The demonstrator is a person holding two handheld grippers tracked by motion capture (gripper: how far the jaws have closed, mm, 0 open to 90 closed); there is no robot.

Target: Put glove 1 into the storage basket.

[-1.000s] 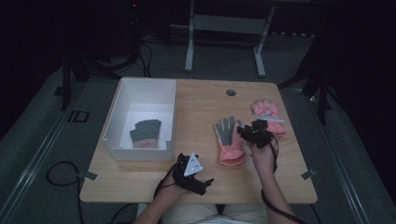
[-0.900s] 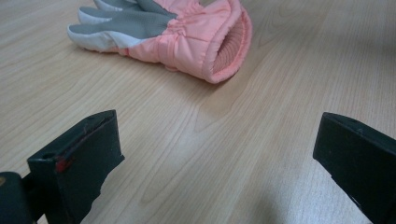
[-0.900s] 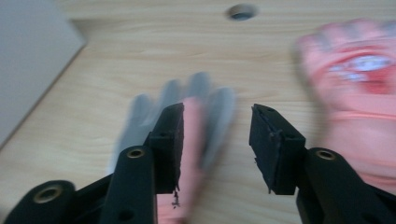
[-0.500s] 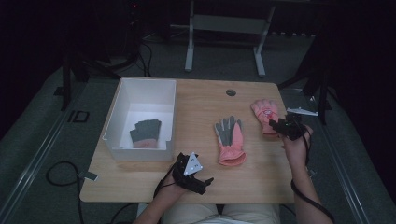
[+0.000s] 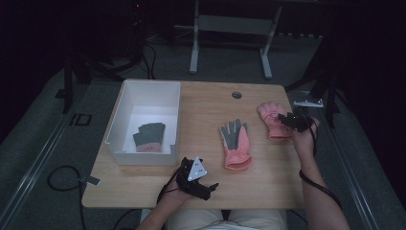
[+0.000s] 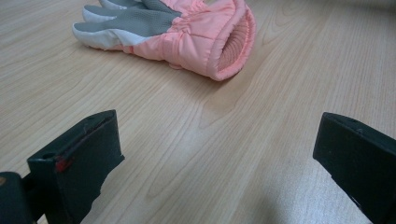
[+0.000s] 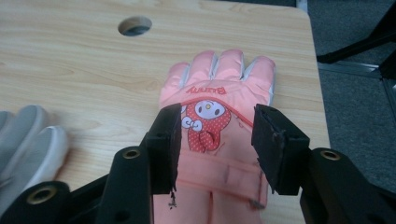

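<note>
Your wooden table [image 5: 201, 110] carries a white bin [image 5: 125, 112] at the left, with a grey-palmed glove [image 5: 149, 135] inside. A pink glove [image 5: 234, 143] lies palm-up mid-table. Your right gripper [image 7: 215, 135] hovers over the bunny glove [image 7: 219, 93] near the right edge, jaws half open, having just opened slightly, gripping nothing. Your left gripper [image 6: 210, 154] rests near the front edge, wide open and empty.

looks like a dim lab or studio. lone wooden table [image 5: 201, 103] on grey carpet, cables [image 5: 60, 175] trailing, metal stand legs [image 5: 230, 43] behind.
</note>
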